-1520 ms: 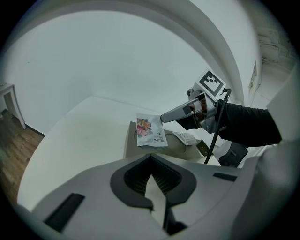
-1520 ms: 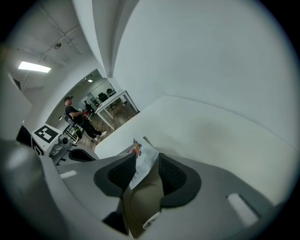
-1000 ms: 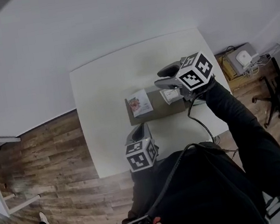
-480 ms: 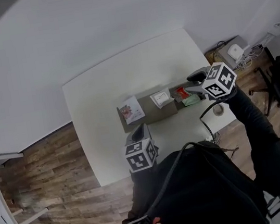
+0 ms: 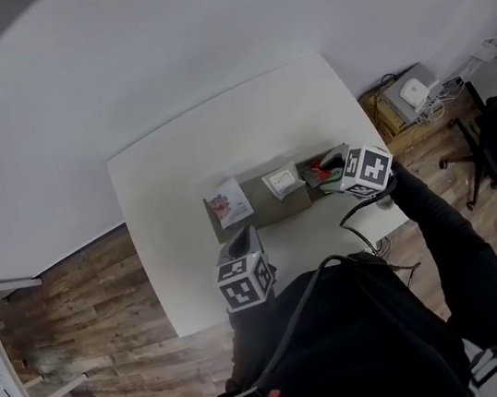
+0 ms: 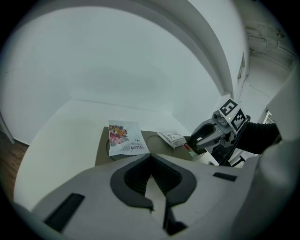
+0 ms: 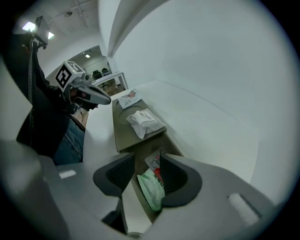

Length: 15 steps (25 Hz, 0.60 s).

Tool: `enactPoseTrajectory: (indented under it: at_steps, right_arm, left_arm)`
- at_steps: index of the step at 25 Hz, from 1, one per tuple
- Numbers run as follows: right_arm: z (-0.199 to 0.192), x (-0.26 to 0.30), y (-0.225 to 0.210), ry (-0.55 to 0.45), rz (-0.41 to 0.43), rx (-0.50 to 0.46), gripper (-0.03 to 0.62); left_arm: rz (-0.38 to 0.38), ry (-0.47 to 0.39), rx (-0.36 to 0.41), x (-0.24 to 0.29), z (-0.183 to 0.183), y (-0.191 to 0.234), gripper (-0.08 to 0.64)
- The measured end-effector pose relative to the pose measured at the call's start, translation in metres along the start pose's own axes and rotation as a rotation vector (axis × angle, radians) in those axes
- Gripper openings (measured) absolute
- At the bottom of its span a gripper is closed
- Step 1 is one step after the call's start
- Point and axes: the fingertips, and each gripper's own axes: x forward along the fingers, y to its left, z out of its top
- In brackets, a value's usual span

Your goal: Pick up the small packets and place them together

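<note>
Pale green plastic packet [image 7: 151,190] lies at the end of the flat brown cardboard sheet [image 5: 269,206], a red-and-white sachet [image 7: 153,164] touching it; the right gripper [image 7: 147,158] straddles both with jaws released, seemingly to pinch them; the crumpled white packet [image 7: 145,122] and flower-printed white packet [image 6: 124,138] lie farther along; the left gripper [image 6: 150,157] is clenched on nothing.

Flowered packet [image 6: 123,138] on brown board [image 6: 100,151]; hand-held gripper [image 6: 151,156] closed.
</note>
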Motion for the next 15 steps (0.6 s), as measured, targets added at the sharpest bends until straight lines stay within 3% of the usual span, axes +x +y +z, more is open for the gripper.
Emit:
enactPoseTrajectory:
  at_steps: [7, 15]
  right_arm:
    - [-0.008, 0.029, 0.01, 0.125, 0.056, -0.114, 0.16]
    - [-0.017, 0.048, 0.007, 0.178, 0.06, -0.173, 0.142]
  left_arm:
    - [0.01, 0.004, -0.021, 0.002, -0.002, 0.006, 0.0]
    - [0.019, 0.013, -0.035, 0.004, -0.003, 0.01, -0.002]
